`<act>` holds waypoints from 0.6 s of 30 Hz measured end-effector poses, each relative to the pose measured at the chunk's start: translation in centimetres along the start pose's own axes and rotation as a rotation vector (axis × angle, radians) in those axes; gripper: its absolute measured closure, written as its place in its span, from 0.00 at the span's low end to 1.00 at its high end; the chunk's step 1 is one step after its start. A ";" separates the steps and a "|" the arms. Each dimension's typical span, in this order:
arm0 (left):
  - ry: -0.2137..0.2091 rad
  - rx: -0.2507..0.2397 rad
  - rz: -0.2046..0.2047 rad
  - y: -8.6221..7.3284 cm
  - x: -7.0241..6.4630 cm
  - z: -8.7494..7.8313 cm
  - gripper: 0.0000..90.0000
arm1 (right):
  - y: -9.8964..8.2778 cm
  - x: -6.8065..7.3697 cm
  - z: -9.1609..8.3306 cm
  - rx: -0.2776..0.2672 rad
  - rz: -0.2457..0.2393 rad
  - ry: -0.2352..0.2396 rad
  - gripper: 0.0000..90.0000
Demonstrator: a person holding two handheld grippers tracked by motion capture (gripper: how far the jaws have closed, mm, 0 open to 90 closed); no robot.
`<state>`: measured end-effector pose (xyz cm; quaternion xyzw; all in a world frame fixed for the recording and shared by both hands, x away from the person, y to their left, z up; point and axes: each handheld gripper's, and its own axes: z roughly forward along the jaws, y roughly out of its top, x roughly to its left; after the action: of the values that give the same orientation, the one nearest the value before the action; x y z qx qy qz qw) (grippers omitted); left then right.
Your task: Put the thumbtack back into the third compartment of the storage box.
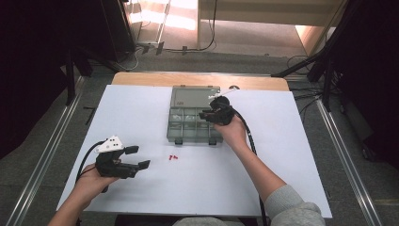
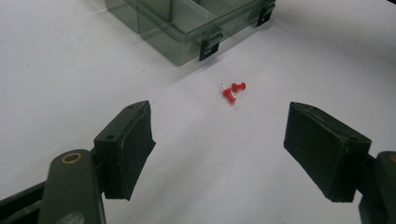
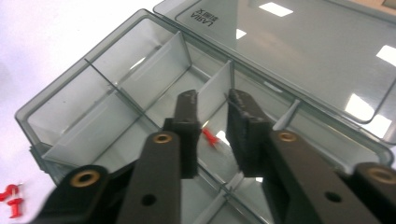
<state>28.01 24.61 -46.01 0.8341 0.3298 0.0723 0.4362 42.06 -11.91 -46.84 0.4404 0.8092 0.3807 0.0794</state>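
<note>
A: What does the high view give you?

B: The whole table, white-topped, with the clear compartment box lying open near its middle. The right gripper hangs over the box's right half, the hand behind it and the forearm running back towards the near edge. The left gripper rests near the box's left front corner, pointing towards two red pushpins that lie on the table just in front of the box.

A: And the right gripper view?

B: It looks down into the box. One red pushpin sits between the two jaws, over a compartment beside a divider. The jaws stand a little apart and I see a gap on each side of the pin, so they aren't pinching it. Whether the pin rests on the compartment floor I can't tell.

A: Any writing?

B: On the open lid there's a printed label, upside down from this angle; it looks like "LABIA" or similar, with smaller marks beside it too blurred to read.

A: The left gripper view?

B: Its jaws are spread wide with nothing between them. The two pushpins lie touching each other ahead of them, just short of the box's front wall, near a black latch.
</note>
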 end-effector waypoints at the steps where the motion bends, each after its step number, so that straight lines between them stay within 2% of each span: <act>1: -0.003 0.001 -0.003 0.0 0.0 0.0 0.26 | 0.0 0.0 -0.1 -0.002 -0.003 0.001 0.77; 6: -0.002 0.006 -0.005 0.0 0.1 0.0 0.26 | 0.1 0.3 -0.3 -0.028 -0.011 0.014 0.53; 8: -0.004 0.006 -0.004 0.0 0.1 0.0 0.26 | 0.2 0.5 -0.5 -0.046 -0.014 0.008 0.48; 14: -0.001 0.003 -0.006 -0.1 0.2 0.0 0.26 | 0.4 1.4 -1.2 -0.076 -0.017 0.039 0.34; 18: 0.000 -0.002 -0.013 -0.1 0.3 -0.1 0.26 | 0.1 2.1 -1.5 -0.068 -0.025 0.077 0.32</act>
<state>28.14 24.87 -46.05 0.8315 0.3353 0.0695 0.4375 40.18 -11.08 -45.32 0.4123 0.8037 0.4236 0.0681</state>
